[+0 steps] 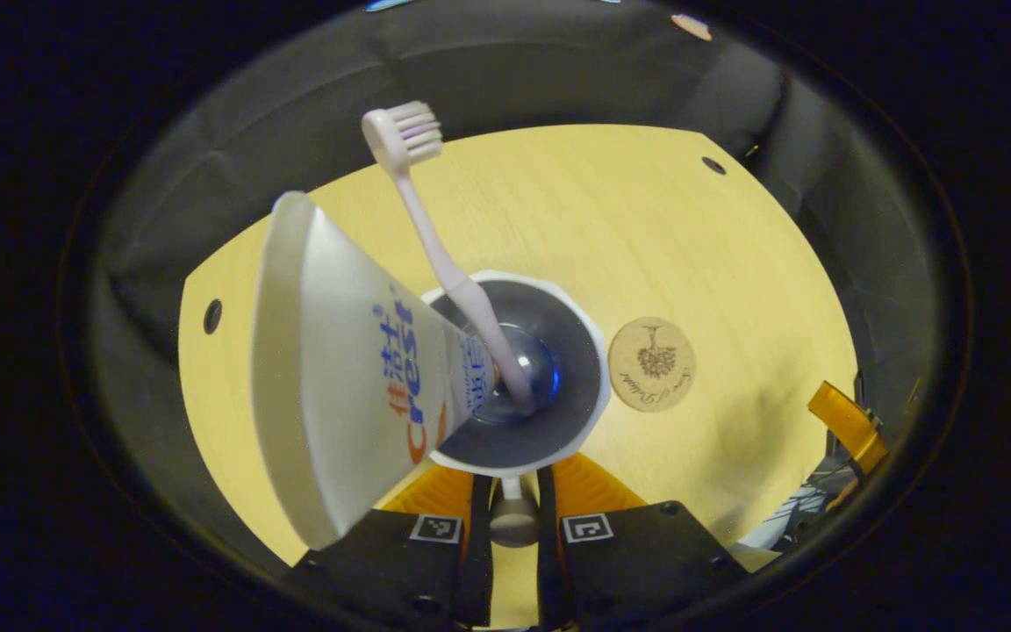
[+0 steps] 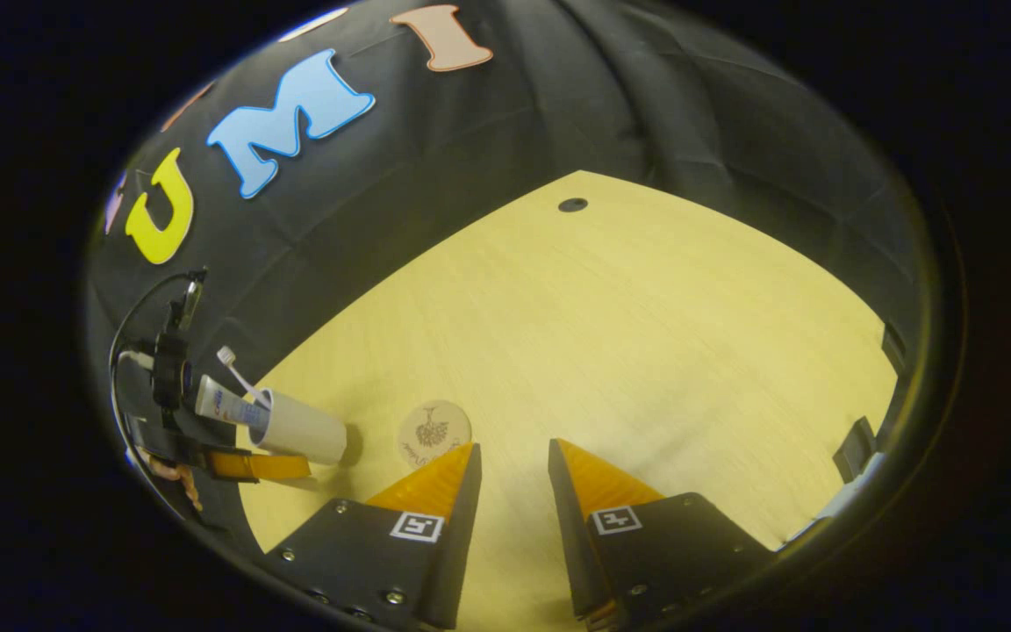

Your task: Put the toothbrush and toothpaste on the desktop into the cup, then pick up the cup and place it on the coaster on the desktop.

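I look down into a white cup (image 1: 577,309) with a dark inside. A white toothpaste tube (image 1: 339,369) and a pale pink toothbrush (image 1: 435,246) stand in it, leaning up and to the left. My left gripper (image 1: 512,481) is shut on the cup's near side, a small white knob of the cup showing between its fingers. The round wooden coaster (image 1: 651,363) lies just right of the cup. In the right gripper view the cup (image 2: 299,428) sits left of the coaster (image 2: 433,432). My right gripper (image 2: 514,449) is open and empty, near the coaster.
The pale wooden desktop (image 1: 646,228) has small dark holes (image 1: 713,165) near its corners. Black cloth walls surround it. The right gripper's finger (image 1: 848,428) shows at the right edge of the left gripper view. Open desktop (image 2: 646,333) stretches beyond the coaster.
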